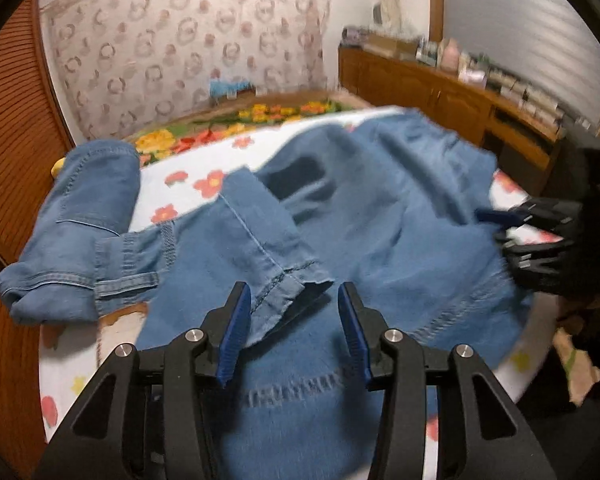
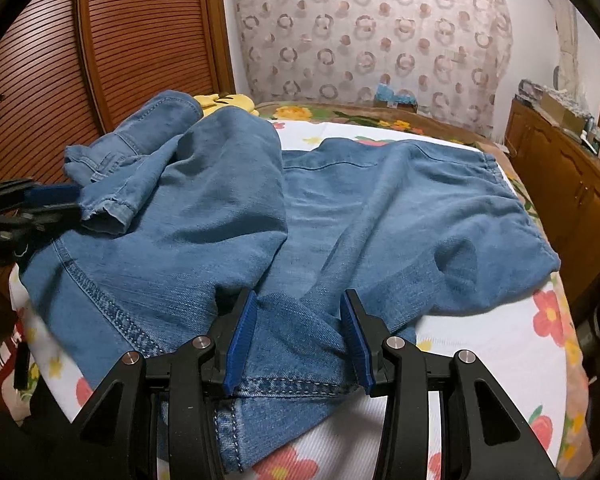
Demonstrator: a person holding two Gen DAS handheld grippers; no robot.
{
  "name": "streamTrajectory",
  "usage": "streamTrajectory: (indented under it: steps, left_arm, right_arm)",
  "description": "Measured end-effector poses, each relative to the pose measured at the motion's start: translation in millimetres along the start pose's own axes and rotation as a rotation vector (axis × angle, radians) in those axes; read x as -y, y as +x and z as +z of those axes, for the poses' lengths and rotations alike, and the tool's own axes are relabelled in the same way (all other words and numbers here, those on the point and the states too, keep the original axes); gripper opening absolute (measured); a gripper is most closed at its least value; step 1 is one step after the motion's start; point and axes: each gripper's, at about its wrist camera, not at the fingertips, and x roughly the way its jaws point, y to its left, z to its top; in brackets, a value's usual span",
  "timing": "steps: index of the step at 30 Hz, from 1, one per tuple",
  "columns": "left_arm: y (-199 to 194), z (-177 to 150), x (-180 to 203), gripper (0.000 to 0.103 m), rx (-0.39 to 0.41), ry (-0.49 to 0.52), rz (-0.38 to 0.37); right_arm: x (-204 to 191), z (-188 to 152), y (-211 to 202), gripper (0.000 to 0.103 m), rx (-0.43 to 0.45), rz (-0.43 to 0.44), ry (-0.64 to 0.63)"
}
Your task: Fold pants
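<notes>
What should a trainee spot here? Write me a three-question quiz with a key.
1. True or false: the pants lie on a flowered sheet.
2. What lies between the open fingers of the left gripper? A) a leg hem B) a belt C) a sock
3. Fill in: the gripper pads are coloured ____.
Key: 1 true; 2 A; 3 blue.
</notes>
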Motion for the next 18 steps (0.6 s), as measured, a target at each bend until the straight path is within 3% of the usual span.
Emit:
streamTrajectory:
  steps: [3,6,11,18]
  left_arm:
    - [16,0,-1,0.043,-0.039,0.020,0.056]
    - [14,2,-6,0.019,-0.027,0.030,0.077]
    - [-10,11,-38,0.017,0.045,-0.028,0.118]
    - [-25,18,-107,0.018,0.055,-0.137,0.199]
  right_arm:
    - [0,-2,-1,0.045,0.004,0.007,0.009]
    - [-1,-4,-1,0.045,0.009,0.010,0.012]
    - [1,-7,-1,0.045,0.013,0.010,0.010]
    - [4,-8,-1,0.045,0.013,0.013,0.012]
